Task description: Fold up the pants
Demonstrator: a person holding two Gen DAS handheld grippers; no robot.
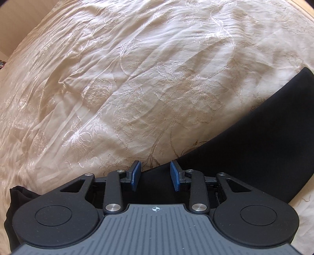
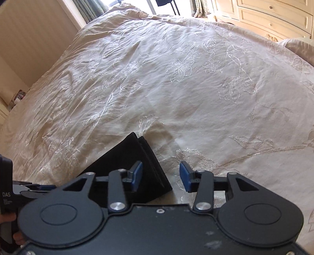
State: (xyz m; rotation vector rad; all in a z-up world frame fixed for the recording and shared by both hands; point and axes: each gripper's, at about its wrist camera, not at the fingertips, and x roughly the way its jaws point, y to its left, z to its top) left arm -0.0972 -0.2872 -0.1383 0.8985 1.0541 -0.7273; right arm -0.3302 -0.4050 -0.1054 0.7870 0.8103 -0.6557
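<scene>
- The left gripper (image 1: 156, 175) sits closest in its own view, its blue pads (image 1: 136, 175) spread apart with nothing between them; black cloth lies under and beyond the gap.
- The right gripper (image 2: 162, 176) is likewise wide, its pads (image 2: 137, 176) apart and gripping nothing.
- The pants (image 1: 245, 149) are black and rest on the bed. From the left gripper they run from beneath the fingers away to the right in one broad smooth band, and a crumpled dark bit (image 1: 17, 198) shows low at the left, beside the gripper body.
- Only the right wrist view shows a folded end of the pants (image 2: 135, 158): stacked layers with a squared corner lying just ahead of the left finger and reaching partly into the gap. The right finger stands over bare bedspread.
- The bedspread (image 1: 137, 78) is cream with embroidered flowers and many creases, and it fills everything ahead of both grippers.
- Only the right wrist view takes in the room: a cream chest of drawers (image 2: 274, 15) far ahead to the right, curtains (image 2: 90, 7) and bright window light far ahead, and a striped wall (image 2: 29, 39) to the left.
- At the left edge of that view a dark device body (image 2: 7, 198) marked "DAS" appears, with a bit of the person's hand (image 2: 8, 217) beside it.
- Each gripper's own body hides the nearest part of the pants.
</scene>
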